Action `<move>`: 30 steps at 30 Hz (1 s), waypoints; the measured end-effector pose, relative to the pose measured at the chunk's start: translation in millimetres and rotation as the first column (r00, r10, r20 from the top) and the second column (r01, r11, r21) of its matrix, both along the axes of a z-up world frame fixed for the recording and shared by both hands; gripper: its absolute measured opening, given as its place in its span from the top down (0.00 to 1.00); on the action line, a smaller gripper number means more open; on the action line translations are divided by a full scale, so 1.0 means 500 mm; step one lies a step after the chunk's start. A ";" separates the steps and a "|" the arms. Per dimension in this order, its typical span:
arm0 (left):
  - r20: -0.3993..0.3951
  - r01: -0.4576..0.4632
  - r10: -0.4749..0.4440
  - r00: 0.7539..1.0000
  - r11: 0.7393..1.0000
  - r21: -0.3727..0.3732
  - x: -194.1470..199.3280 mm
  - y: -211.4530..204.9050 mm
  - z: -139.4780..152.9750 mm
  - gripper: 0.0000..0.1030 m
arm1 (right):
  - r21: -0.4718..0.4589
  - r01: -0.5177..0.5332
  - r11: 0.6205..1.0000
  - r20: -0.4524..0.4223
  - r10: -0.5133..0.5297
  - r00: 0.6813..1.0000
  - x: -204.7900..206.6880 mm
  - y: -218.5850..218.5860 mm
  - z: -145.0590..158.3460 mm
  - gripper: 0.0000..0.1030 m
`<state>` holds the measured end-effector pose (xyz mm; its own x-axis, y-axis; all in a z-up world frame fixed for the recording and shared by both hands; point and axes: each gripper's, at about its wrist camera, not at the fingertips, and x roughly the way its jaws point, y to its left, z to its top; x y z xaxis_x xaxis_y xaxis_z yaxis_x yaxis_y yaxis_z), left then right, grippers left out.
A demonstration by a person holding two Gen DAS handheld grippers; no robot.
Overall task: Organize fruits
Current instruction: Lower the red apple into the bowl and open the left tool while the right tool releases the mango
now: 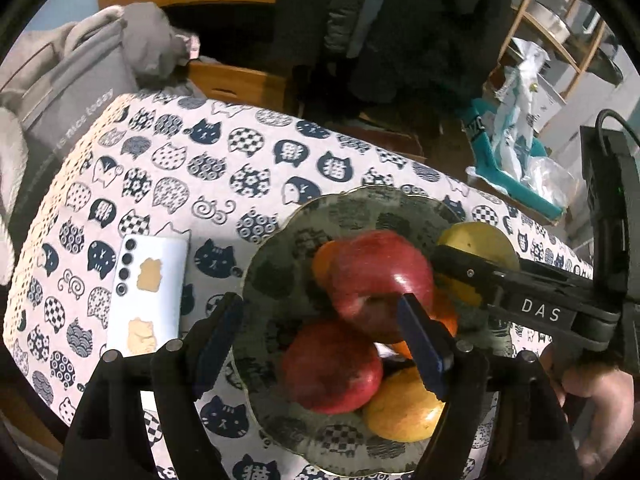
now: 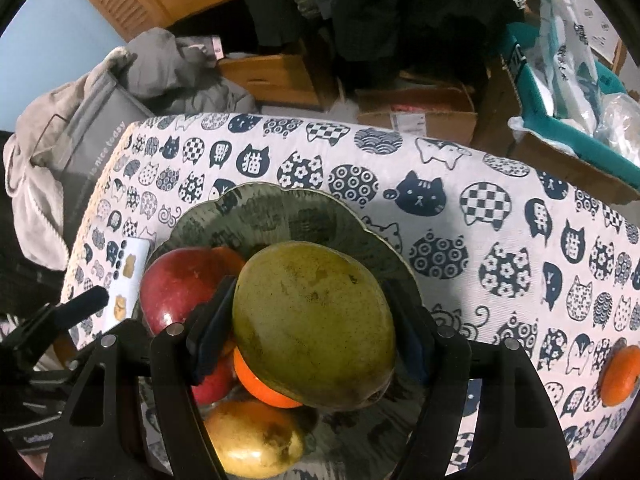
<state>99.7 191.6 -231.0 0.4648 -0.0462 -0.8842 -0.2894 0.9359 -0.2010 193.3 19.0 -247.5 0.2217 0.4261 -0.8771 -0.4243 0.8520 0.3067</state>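
A dark green scalloped plate (image 1: 280,248) (image 2: 280,212) sits on the cat-print tablecloth. It holds two red apples (image 1: 376,276) (image 1: 332,368), oranges (image 1: 322,264) and a yellow fruit (image 1: 404,404). My right gripper (image 2: 316,328) is shut on a green-yellow mango (image 2: 316,324) and holds it over the plate, above an orange (image 2: 260,384); it shows from the side in the left wrist view (image 1: 476,248). My left gripper (image 1: 320,344) is open and empty just above the plate, with one red apple between its fingers (image 1: 424,344).
A white phone (image 1: 150,292) lies on the cloth left of the plate. A loose orange (image 2: 620,376) lies at the cloth's right side. Cardboard boxes (image 2: 416,116), a teal box (image 2: 576,136), and grey clothes (image 2: 132,92) stand beyond the table's far edge.
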 end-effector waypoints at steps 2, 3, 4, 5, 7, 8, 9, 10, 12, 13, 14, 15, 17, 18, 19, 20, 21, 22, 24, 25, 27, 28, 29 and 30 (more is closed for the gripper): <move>-0.002 -0.018 0.017 1.000 1.000 -0.011 -0.005 0.011 -0.002 0.22 | -0.008 -0.006 1.000 -0.002 0.006 1.000 0.000 0.008 -0.004 0.28; 0.000 -0.022 0.022 1.000 1.000 -0.015 -0.007 0.014 -0.002 0.22 | 0.000 -0.004 1.000 0.014 0.004 1.000 -0.001 0.010 0.001 0.28; 0.003 -0.025 0.025 1.000 1.000 -0.015 -0.010 0.018 -0.001 0.22 | 0.004 -0.001 1.000 0.024 0.001 1.000 0.000 0.010 0.006 0.28; 0.005 -0.027 0.027 1.000 1.000 -0.013 -0.012 0.020 0.001 0.22 | 0.009 0.000 1.000 0.027 -0.001 1.000 0.001 0.012 0.010 0.27; 0.012 -0.028 0.028 1.000 1.000 -0.013 -0.014 0.022 0.005 0.22 | 0.025 -0.006 1.000 0.037 0.005 0.999 0.001 0.015 0.022 0.27; 0.015 -0.028 0.029 0.999 1.000 -0.014 -0.015 0.022 0.008 0.22 | 0.030 -0.006 1.000 0.043 0.005 0.999 0.001 0.015 0.028 0.27; 0.018 -0.030 0.030 0.999 0.999 -0.014 -0.017 0.023 0.011 0.22 | 0.036 -0.006 0.999 0.049 0.004 0.999 0.001 0.017 0.034 0.27; 0.023 -0.032 0.032 0.999 0.999 -0.015 -0.018 0.022 0.015 0.22 | 0.041 -0.009 0.999 0.052 0.007 0.999 0.000 0.020 0.039 0.27; 0.034 -0.030 0.030 0.999 0.999 -0.019 -0.020 0.021 0.024 0.22 | 0.049 -0.015 0.999 0.065 0.012 0.998 -0.003 0.023 0.051 0.27; 0.042 -0.028 0.028 0.999 0.999 -0.019 -0.022 0.018 0.031 0.22 | 0.049 -0.016 0.999 0.075 0.012 0.997 -0.006 0.023 0.060 0.27; 0.049 -0.026 0.027 0.998 0.999 -0.019 -0.023 0.016 0.036 0.22 | 0.047 -0.016 0.999 0.088 0.011 0.996 -0.008 0.023 0.069 0.27; 0.056 -0.022 0.023 0.998 1.000 -0.018 -0.024 0.014 0.042 0.22 | 0.045 -0.015 0.999 0.098 0.010 0.995 -0.011 0.022 0.076 0.26; 0.070 -0.012 0.013 0.997 1.000 -0.014 -0.027 0.007 0.055 0.22 | 0.040 -0.013 0.999 0.117 0.008 0.993 -0.017 0.020 0.090 0.26; 0.077 -0.009 0.010 0.997 1.000 -0.012 -0.028 0.005 0.061 0.22 | 0.037 -0.013 0.999 0.128 0.008 0.992 -0.020 0.017 0.098 0.26; 0.086 -0.006 0.007 0.996 1.000 -0.009 -0.030 0.002 0.069 0.22 | 0.031 -0.010 0.999 0.146 0.005 0.989 -0.024 0.014 0.110 0.26; 0.094 -0.005 0.006 0.996 1.000 -0.008 -0.031 0.000 0.076 0.22 | 0.027 -0.005 1.000 0.159 0.001 0.987 -0.028 0.010 0.118 0.26; 0.101 -0.004 0.005 0.995 1.000 -0.007 -0.033 -0.002 0.082 0.22 | 0.022 -0.002 1.000 0.170 -0.002 0.985 -0.030 0.007 0.126 0.26; 0.111 -0.002 0.003 0.994 1.000 -0.005 -0.036 -0.005 0.090 0.22 | 0.015 0.001 1.000 0.187 -0.004 0.982 -0.035 0.002 0.137 0.26; 0.128 -0.003 0.003 0.992 1.000 0.001 -0.041 -0.008 0.103 0.22 | 0.002 0.008 1.000 0.216 -0.008 0.976 -0.041 -0.006 0.156 0.26; 0.138 -0.001 0.001 0.990 1.000 0.005 -0.044 -0.010 0.111 0.22 | -0.008 0.011 1.000 0.237 -0.008 0.972 -0.047 -0.011 0.169 0.26; 0.154 0.002 -0.003 0.988 1.000 0.010 -0.049 -0.015 0.124 0.22 | -0.022 0.016 1.000 0.264 -0.009 0.965 -0.055 -0.018 0.185 0.26; 0.159 0.004 -0.006 0.987 1.000 0.009 -0.052 -0.017 0.129 0.22 | -0.029 0.020 0.999 0.279 -0.011 0.960 -0.060 -0.023 0.196 0.26; 0.166 0.008 -0.009 0.986 1.000 0.010 -0.055 -0.020 0.135 0.22 | -0.033 0.022 0.999 0.289 -0.012 0.957 -0.064 -0.027 0.204 0.26; 0.171 0.011 -0.013 0.985 1.000 0.012 -0.057 -0.024 0.140 0.22 | -0.037 0.027 0.999 0.302 -0.015 0.953 -0.069 -0.034 0.215 0.26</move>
<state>71.0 179.8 -161.0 0.6085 -0.0436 -0.7923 -0.2406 0.9413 -0.2366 158.9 2.1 -140.0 0.4868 0.3844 -0.7844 -0.4739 0.8706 0.1326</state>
